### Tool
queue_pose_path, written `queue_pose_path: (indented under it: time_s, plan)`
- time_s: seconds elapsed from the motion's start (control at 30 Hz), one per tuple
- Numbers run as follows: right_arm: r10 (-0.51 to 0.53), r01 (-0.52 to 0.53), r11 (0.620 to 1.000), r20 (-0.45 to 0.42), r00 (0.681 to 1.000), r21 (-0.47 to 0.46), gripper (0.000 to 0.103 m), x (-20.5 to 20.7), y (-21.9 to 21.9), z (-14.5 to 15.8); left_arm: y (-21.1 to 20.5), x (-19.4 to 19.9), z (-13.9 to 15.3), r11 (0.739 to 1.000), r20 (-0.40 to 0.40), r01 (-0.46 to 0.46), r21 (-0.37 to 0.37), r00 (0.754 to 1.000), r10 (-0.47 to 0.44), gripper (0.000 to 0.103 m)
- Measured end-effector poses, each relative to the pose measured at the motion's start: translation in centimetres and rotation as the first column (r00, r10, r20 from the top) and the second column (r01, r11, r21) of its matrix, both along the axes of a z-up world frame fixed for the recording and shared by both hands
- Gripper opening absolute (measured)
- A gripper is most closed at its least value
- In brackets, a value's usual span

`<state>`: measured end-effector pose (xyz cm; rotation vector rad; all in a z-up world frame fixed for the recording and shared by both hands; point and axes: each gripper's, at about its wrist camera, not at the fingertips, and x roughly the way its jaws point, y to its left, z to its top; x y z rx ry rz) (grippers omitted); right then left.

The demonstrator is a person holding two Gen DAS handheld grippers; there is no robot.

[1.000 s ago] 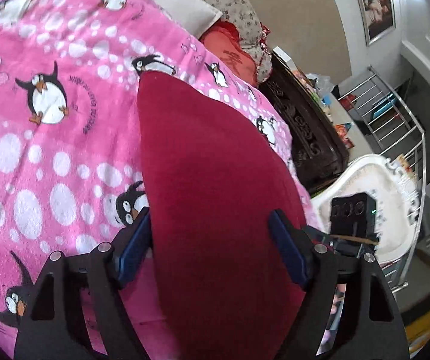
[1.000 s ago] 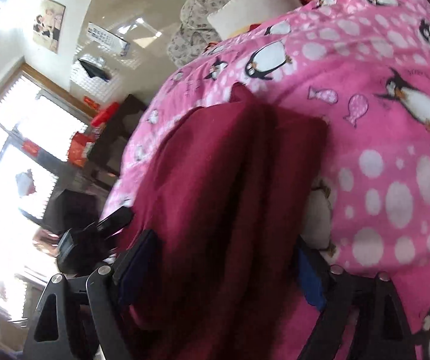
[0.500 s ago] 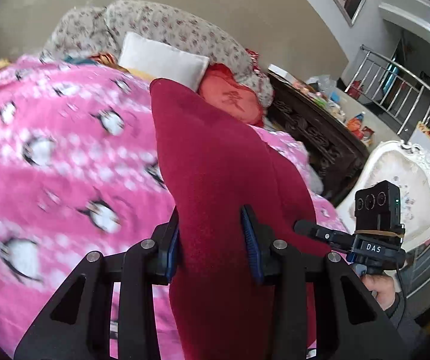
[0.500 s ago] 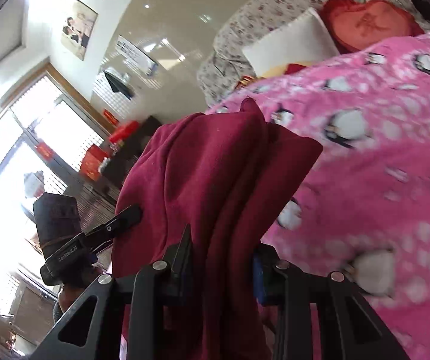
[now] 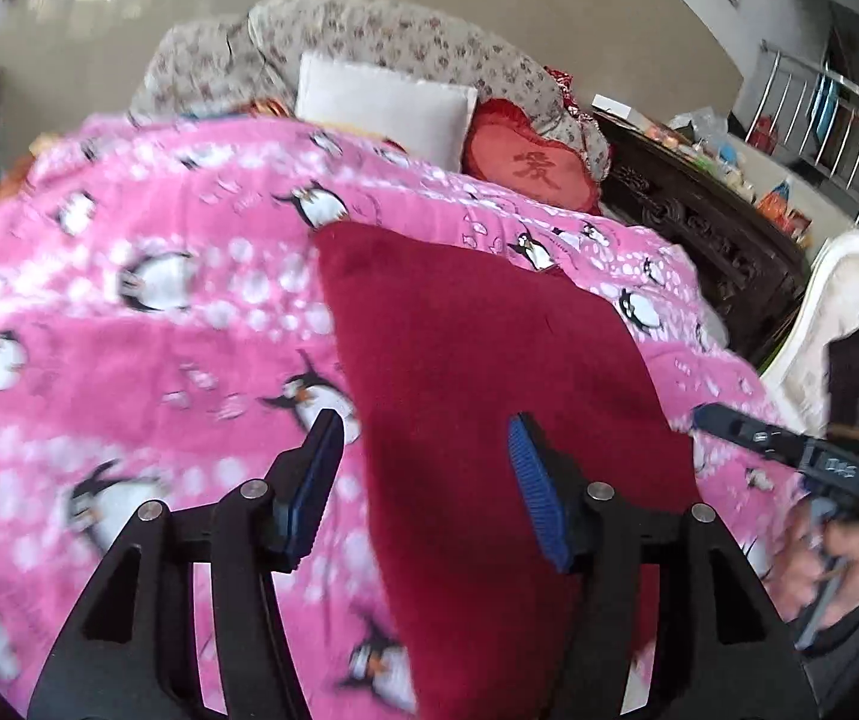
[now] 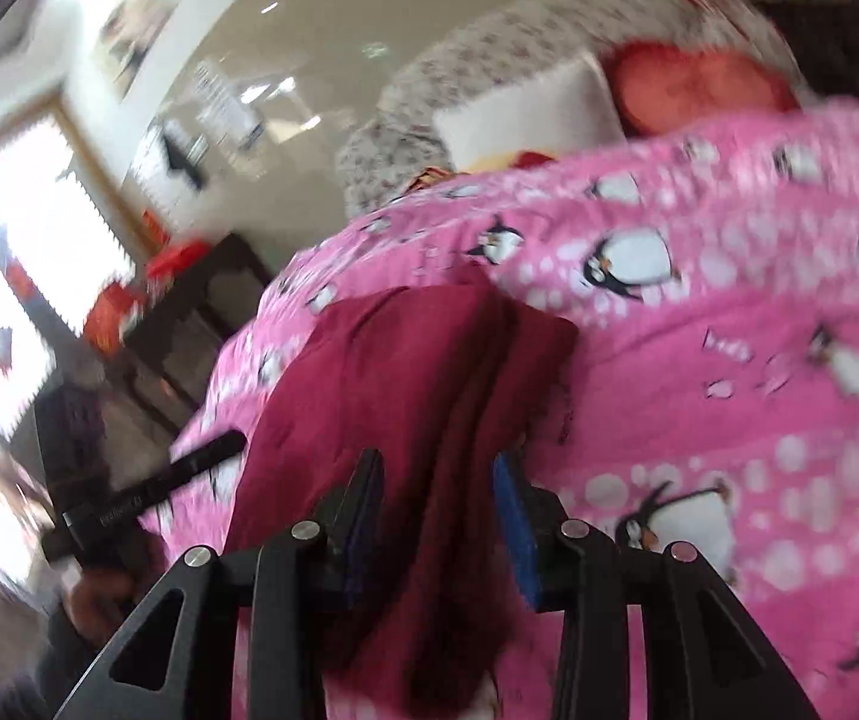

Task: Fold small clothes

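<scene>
Opening, both the left hand-held gripper (image 5: pixel 423 468) and the right hand-held gripper (image 6: pixel 436 492) straddle the red garment's (image 5: pixel 489 348) near edge, pads apart.

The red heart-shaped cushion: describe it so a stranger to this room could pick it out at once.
Start at the bed covered by the pink penguin blanket and look to its far end, where the pillows pile against a floral cushion. The red heart-shaped cushion leans there, just right of the white pillow. It alone is heart-shaped, with a character stitched on its front; the dark red garment lies flat and plain, much nearer.
</scene>
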<state>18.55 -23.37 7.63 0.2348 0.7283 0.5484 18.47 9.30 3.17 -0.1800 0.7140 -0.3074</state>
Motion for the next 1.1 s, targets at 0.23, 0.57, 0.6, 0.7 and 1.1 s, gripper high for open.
queue_pose_path:
  time_s: [0.23,0.57,0.6,0.7,1.1]
  plan:
    - [0.022,0.023,0.951,0.143,0.989,-0.310,0.036,-10.8,1.3,-0.7,-2.1,-7.5,1.4,0.967,0.060,-0.205,0.151,0.978,0.198,0.095]
    - [-0.060,0.114,0.913,0.148,0.987,-0.391,0.037,-12.5,0.1,-5.7,-3.5,-13.2,1.9,0.930,0.090,-0.290,0.227,0.957,0.277,0.095]
    - [-0.064,0.112,0.917,0.135,0.989,-0.382,0.037,-12.0,-0.1,-5.9,-3.4,-13.5,2.1,0.927,0.091,-0.297,0.228,0.955,0.284,0.095]
    - [-0.080,0.120,0.921,0.122,0.989,-0.371,0.037,-12.0,-0.5,-6.1,-3.2,-14.1,2.4,0.928,0.089,-0.300,0.222,0.954,0.287,0.095]
    - [-0.046,0.112,0.896,0.160,0.986,-0.430,0.037,-12.8,0.8,-6.3,-3.5,-14.5,2.5,0.935,0.088,-0.281,0.217,0.959,0.268,0.095]
